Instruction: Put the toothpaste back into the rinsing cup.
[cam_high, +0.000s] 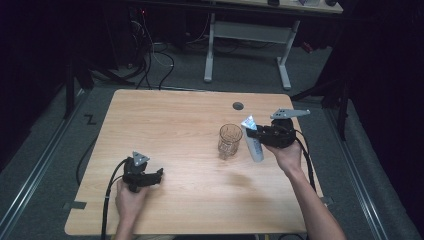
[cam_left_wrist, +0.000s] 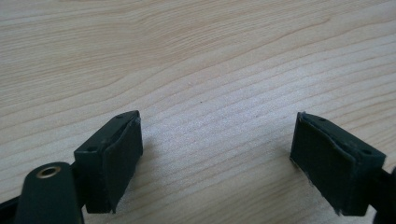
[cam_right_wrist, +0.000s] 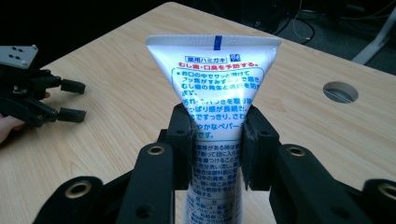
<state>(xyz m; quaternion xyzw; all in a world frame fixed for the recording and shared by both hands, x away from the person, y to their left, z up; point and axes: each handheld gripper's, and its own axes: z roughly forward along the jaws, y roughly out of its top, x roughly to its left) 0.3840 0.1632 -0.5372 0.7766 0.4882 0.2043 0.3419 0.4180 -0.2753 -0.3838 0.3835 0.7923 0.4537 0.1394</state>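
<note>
The wooden tabletop (cam_high: 190, 130) carries a clear drinking glass (cam_high: 229, 141) right of its middle. Just right of the glass, the right gripper (cam_right_wrist: 218, 140) clamps a white toothpaste tube (cam_right_wrist: 212, 79) upright, crimped end up. The left gripper (cam_left_wrist: 217, 158) rests near the front left, jaws wide with nothing between.

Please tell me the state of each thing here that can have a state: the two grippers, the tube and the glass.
right gripper: shut on the toothpaste tube
toothpaste tube: held, flat crimped end up
left gripper: open, nothing between its jaws, low over the table
glass: upright on the table, beside the tube, looks empty
</note>
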